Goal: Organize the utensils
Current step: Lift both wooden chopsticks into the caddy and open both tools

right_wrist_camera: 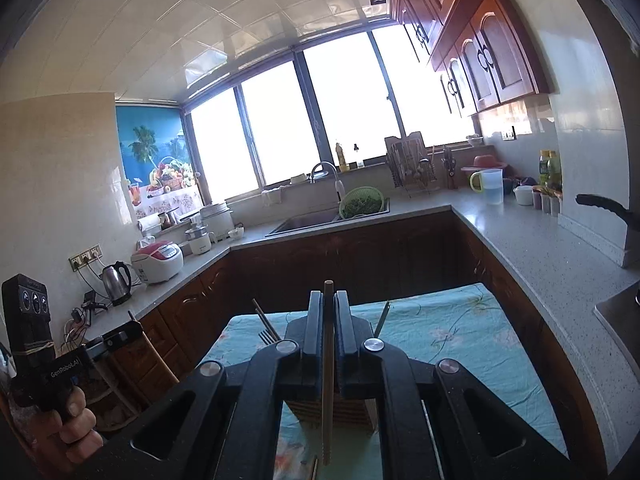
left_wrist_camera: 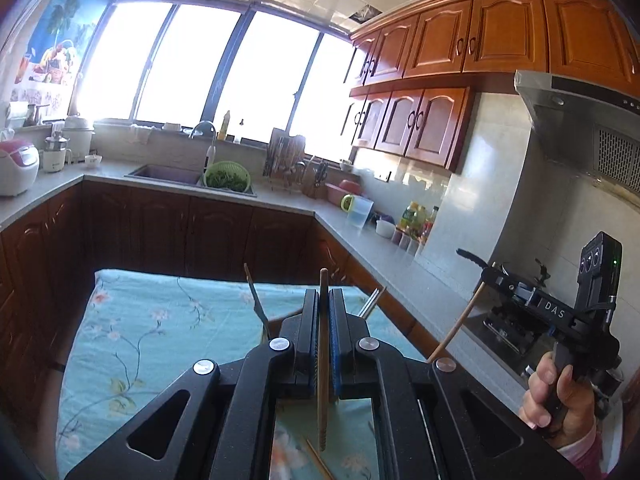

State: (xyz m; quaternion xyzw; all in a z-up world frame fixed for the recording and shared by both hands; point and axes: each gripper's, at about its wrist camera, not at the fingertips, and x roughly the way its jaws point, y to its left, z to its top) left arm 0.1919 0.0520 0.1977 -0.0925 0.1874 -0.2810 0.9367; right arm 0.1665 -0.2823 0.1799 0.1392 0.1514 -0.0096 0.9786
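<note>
My left gripper (left_wrist_camera: 324,300) is shut on a wooden chopstick (left_wrist_camera: 322,360) held upright above the table. My right gripper (right_wrist_camera: 329,300) is shut on another wooden chopstick (right_wrist_camera: 328,380), also upright; it shows from the side in the left wrist view (left_wrist_camera: 456,328). A wooden utensil holder (right_wrist_camera: 332,416) stands below my right gripper, mostly hidden by it. Utensil handles (left_wrist_camera: 256,296) and a fork (right_wrist_camera: 266,336) stick up from behind the jaws. A loose chopstick (left_wrist_camera: 320,460) lies on the cloth.
The table has a light-blue floral cloth (left_wrist_camera: 140,332). Dark cabinets and a grey counter (left_wrist_camera: 380,252) wrap around behind, with a sink (left_wrist_camera: 168,174), green colander (left_wrist_camera: 226,176), dish rack (left_wrist_camera: 286,160), jug (left_wrist_camera: 358,210) and stove (left_wrist_camera: 508,332).
</note>
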